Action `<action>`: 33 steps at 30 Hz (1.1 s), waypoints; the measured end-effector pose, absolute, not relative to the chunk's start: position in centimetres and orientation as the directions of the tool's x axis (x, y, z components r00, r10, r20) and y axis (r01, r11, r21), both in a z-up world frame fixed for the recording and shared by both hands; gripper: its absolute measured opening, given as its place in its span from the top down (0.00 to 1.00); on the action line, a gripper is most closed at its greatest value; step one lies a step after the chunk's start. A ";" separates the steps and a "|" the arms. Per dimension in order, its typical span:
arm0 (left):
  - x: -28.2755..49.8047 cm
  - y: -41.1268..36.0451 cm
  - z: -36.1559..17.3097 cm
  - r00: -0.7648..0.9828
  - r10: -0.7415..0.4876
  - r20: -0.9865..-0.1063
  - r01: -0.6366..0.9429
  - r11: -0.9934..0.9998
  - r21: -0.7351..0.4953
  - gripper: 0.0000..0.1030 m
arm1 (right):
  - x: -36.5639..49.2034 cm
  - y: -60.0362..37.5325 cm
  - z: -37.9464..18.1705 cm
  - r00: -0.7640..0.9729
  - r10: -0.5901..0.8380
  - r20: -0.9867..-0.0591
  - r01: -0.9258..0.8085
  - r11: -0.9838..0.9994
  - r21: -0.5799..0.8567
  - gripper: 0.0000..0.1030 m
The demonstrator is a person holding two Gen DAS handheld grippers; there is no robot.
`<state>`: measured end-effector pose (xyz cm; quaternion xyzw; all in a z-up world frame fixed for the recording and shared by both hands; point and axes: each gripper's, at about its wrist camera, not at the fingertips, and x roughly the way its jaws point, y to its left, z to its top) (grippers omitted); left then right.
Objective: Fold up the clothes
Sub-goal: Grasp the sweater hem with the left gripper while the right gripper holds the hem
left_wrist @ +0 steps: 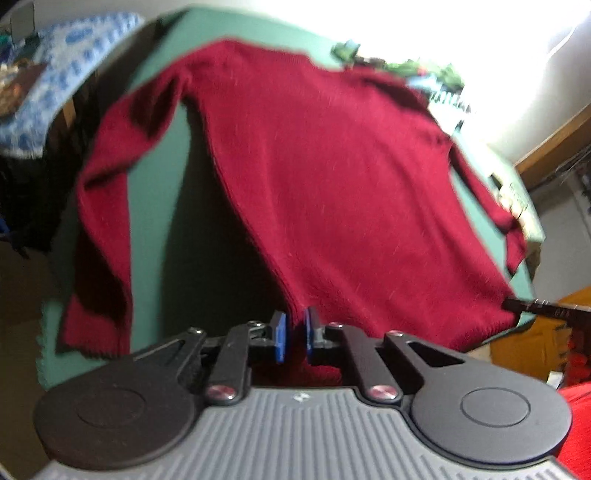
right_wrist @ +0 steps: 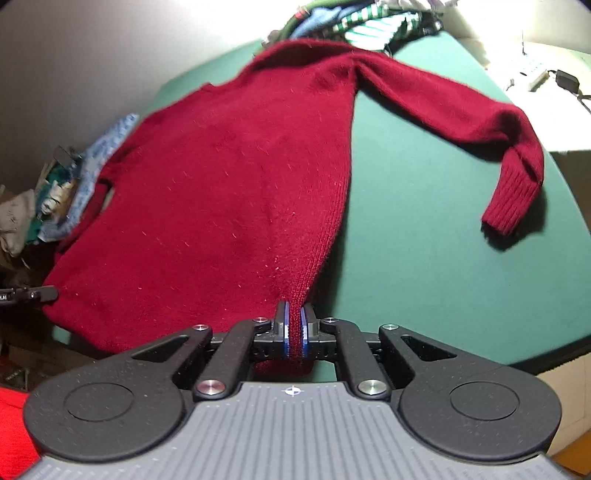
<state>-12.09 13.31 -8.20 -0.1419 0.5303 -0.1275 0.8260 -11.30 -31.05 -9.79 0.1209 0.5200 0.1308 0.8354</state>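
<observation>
You're in somebody's home, looks like a spare room used for laundry. The green tabletop [right_wrist: 424, 229] fills most of the view. At 12 o'clock there's a heap of striped and green clothes [right_wrist: 369, 22], at 9 a blue knitted blanket [left_wrist: 55, 81] over more piled stuff. Plain pale walls and a wooden edge at 3.

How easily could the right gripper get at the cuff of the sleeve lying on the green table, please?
Probably not yet: the right gripper is shut on the sweater hem. The green table before the cuff looks clear.
</observation>
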 end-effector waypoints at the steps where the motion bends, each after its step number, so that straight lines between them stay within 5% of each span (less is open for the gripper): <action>1: -12.2 13.2 -8.8 0.395 -0.353 -0.848 0.058 0.931 -0.360 0.94 | -11.4 -30.8 -10.3 0.417 0.335 -0.845 -0.098 0.941 0.325 0.93; 5: -12.8 13.4 -10.5 0.375 -0.335 -0.864 0.057 0.939 -0.339 0.47 | -11.9 -30.3 -11.7 0.403 0.306 -0.863 -0.111 0.952 0.285 0.83; 8: -13.2 13.3 -11.2 0.357 -0.331 -0.874 0.081 0.943 -0.324 0.41 | -12.2 -30.3 -12.4 0.385 0.290 -0.876 -0.129 0.957 0.260 0.59; 10: -13.2 13.1 -11.7 0.338 -0.341 -0.877 0.091 0.939 -0.330 0.41 | -12.4 -30.6 -12.8 0.370 0.300 -0.879 -0.144 0.954 0.265 0.59; 13: -13.1 12.3 -12.7 0.309 -0.378 -0.873 0.112 0.926 -0.361 0.42 | -12.7 -30.5 -13.2 0.356 0.328 -0.875 -0.182 0.943 0.279 0.50; 16: -12.9 11.3 -12.6 0.294 -0.406 -0.865 0.158 0.914 -0.374 0.63 | -13.0 -30.1 -13.3 0.351 0.355 -0.867 -0.230 0.930 0.287 0.44; 17: -12.7 11.1 -12.4 0.282 -0.422 -0.862 0.169 0.906 -0.388 0.86 | -12.9 -30.1 -13.3 0.338 0.373 -0.864 -0.237 0.922 0.305 0.63; 18: -12.6 11.2 -12.2 0.271 -0.441 -0.856 0.174 0.897 -0.407 0.93 | -12.8 -30.1 -13.2 0.326 0.392 -0.861 -0.245 0.914 0.323 0.78; 20: -12.6 11.3 -11.2 0.274 -0.465 -0.842 0.197 0.884 -0.424 0.98 | -12.6 -30.5 -12.7 0.313 0.435 -0.844 -0.232 0.897 0.377 0.83; 33: -10.4 18.6 -6.4 0.510 -0.560 -0.653 0.029 0.770 -0.637 1.00 | -10.8 -35.5 -9.3 0.428 0.652 -0.625 -0.032 0.702 0.711 0.84</action>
